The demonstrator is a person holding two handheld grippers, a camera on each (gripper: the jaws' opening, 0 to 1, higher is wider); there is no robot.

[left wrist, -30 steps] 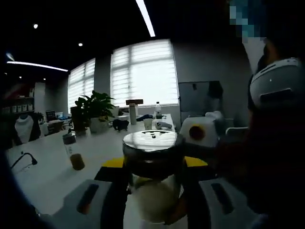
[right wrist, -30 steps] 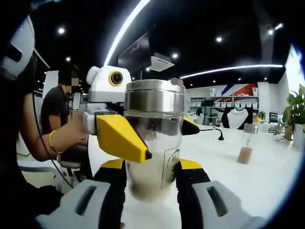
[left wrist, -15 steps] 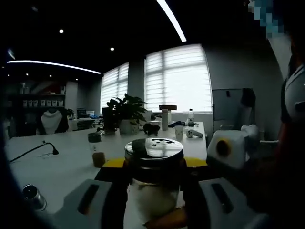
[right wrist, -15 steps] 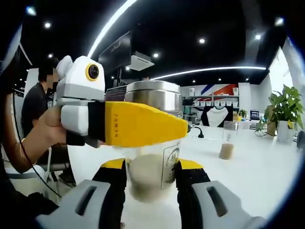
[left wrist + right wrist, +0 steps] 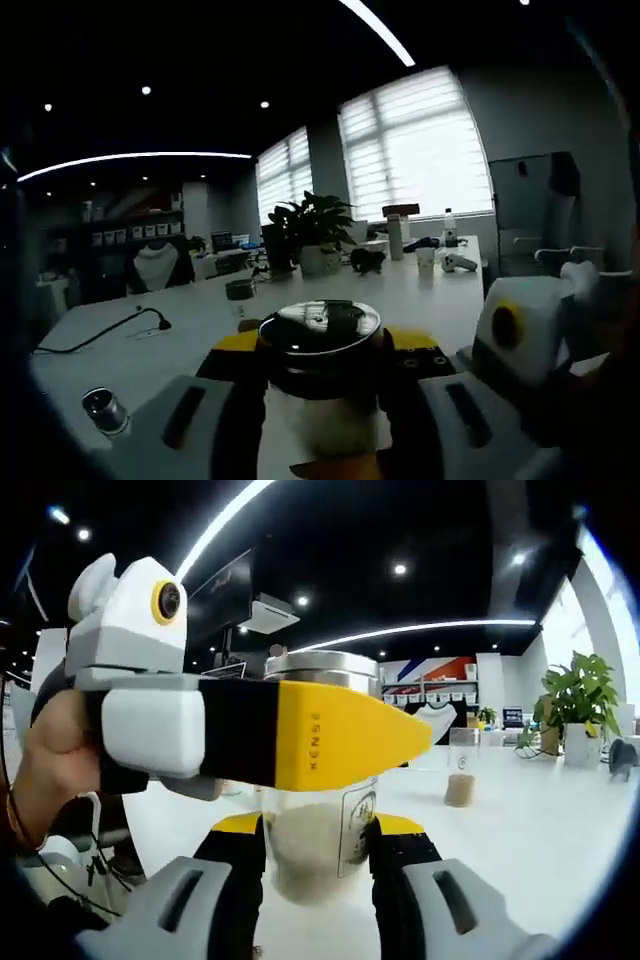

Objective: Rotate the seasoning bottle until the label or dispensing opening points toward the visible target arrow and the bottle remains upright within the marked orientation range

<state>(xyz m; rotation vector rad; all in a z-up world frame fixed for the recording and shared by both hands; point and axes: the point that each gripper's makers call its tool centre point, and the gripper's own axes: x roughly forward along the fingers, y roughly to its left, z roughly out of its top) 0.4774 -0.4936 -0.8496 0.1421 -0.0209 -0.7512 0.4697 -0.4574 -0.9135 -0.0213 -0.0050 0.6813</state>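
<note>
Nearest in the right gripper view, the right gripper (image 5: 316,865) has its two black, yellow-tipped jaws pressed against either side of the seasoning bottle (image 5: 318,825), clamping the clear glass body low down where the pale powder sits; that low hold likely serves to steady the base so the bottle stays upright on the white table (image 5: 540,820) while it is turned. The printed label (image 5: 358,818) faces the right jaw's side of the glass, so by my judgement the turn is partway and not finished, though no target arrow can be made out. Just above, the left gripper (image 5: 345,742) crosses in front of the bottle at the height of its steel lid (image 5: 320,667), held by a person's hand (image 5: 45,760). In the left gripper view its own jaws close on that same lid (image 5: 320,335) from both flanks, a grip suited to twisting the top, with dispensing holes faintly showing on the shiny cap. Farther off on the table stands a second small jar (image 5: 461,768) with brown contents, well apart from the work. Beyond it, a potted plant (image 5: 577,705) sits near the bright blinds (image 5: 420,145).
</note>
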